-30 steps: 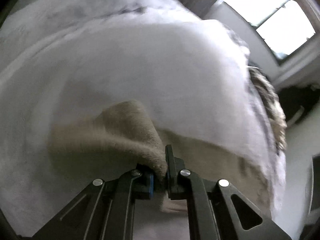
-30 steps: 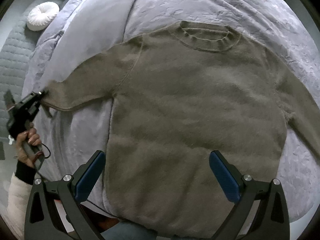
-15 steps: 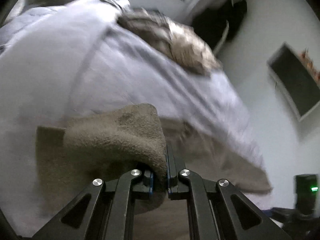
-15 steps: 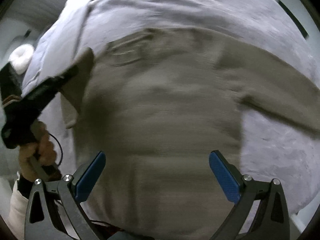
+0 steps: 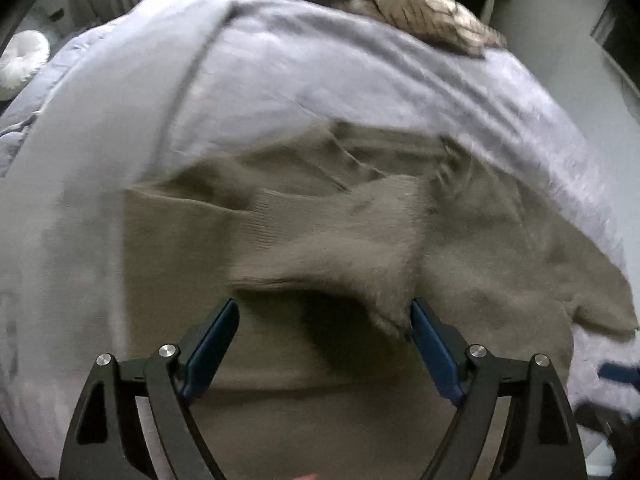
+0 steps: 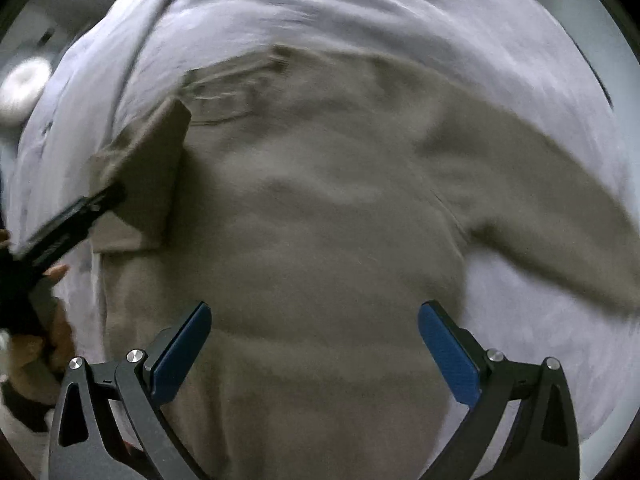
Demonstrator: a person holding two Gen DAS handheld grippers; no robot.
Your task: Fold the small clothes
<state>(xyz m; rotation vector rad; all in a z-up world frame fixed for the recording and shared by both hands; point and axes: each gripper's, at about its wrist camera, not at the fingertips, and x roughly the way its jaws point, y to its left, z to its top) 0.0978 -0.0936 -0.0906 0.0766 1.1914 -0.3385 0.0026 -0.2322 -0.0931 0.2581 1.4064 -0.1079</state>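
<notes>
A wide lilac bedcover point(image 6: 360, 12) fills both views. On it the brown sweater point(image 6: 320, 220) lies flat, one sleeve point(image 6: 540, 184) stretched to the side. The other sleeve point(image 5: 340, 236) is folded over the body and brushes my left gripper point(image 5: 324, 332), whose jaws have just been opening; it is released. My right gripper point(image 6: 314, 344) hangs wide apart over the sweater, holding nothing. A patterned cushion point(image 5: 420, 8) and a white round pillow point(image 5: 20, 56) lie beyond.

You're in a home bedroom. A wide bed under a lavender-grey quilted duvet point(image 5: 360, 80) fills your view. A patterned tan throw point(image 5: 420, 12) lies at its far edge.
</notes>
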